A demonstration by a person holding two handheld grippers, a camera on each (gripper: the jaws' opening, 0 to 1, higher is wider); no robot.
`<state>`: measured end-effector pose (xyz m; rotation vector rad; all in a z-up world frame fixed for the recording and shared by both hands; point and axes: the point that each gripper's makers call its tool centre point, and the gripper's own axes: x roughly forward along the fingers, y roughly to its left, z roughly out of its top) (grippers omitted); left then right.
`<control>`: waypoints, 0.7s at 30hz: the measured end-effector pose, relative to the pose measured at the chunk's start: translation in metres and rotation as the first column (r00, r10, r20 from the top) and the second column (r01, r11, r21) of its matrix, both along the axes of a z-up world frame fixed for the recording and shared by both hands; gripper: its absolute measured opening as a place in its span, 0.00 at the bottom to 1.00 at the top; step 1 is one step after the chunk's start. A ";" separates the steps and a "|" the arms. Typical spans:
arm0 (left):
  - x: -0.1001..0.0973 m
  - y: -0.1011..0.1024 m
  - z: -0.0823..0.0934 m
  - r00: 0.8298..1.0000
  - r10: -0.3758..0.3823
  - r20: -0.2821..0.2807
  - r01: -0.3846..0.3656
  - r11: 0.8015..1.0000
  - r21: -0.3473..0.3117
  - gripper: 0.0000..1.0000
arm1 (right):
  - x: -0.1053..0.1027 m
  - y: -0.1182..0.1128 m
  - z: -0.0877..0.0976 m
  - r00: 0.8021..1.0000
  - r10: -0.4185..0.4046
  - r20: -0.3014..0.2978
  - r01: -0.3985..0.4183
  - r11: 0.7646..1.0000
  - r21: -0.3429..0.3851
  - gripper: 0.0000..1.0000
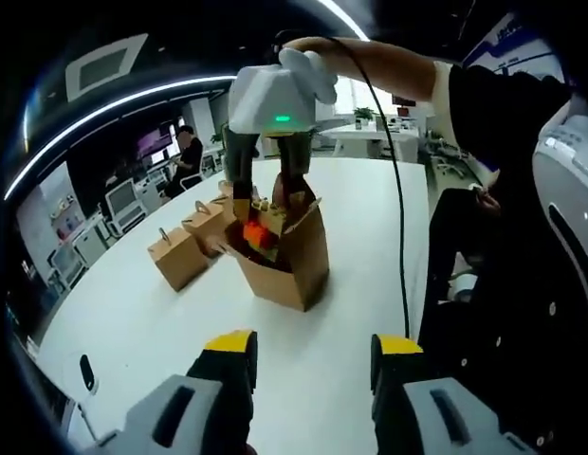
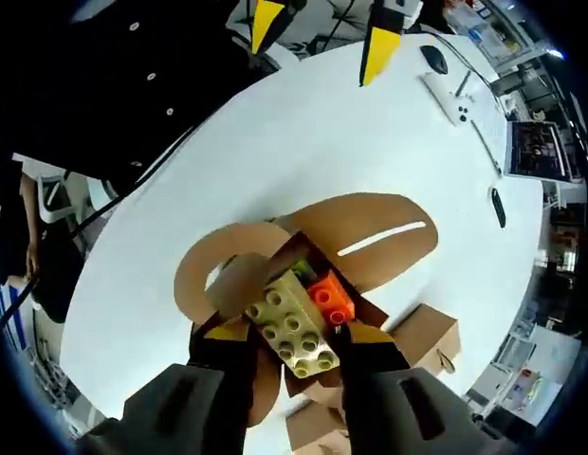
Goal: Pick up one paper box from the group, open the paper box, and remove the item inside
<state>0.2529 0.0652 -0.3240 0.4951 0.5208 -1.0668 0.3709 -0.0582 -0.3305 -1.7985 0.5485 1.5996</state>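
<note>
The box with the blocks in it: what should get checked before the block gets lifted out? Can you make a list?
1. Open box has its flaps spread wide: ok.
2. Right gripper is closed on the pale green block: ok.
3. Orange block sits right beside the green one and may come up too: cannot tell.
4. Left gripper is steadying the box: not ok, it is open and apart from it.
5. Closed boxes stand clear behind the open one: ok.
6. Table has free space for setting the block down: ok.
</note>
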 end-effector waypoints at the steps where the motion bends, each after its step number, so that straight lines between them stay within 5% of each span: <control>1: 0.000 0.000 0.001 1.000 0.002 0.002 -0.002 1.000 -0.002 0.49 | 0.001 -0.001 0.003 1.000 -0.006 0.004 0.006 1.000 -0.001 0.35; 13: -0.005 -0.005 0.004 1.000 -0.002 0.009 0.002 1.000 0.002 0.49 | 0.006 -0.009 0.050 0.994 -0.042 0.105 0.036 0.998 0.054 0.35; 21: -0.004 -0.011 0.004 1.000 -0.001 0.012 0.001 1.000 -0.012 0.49 | -0.014 -0.025 0.075 0.987 -0.087 0.132 0.074 0.992 0.099 0.35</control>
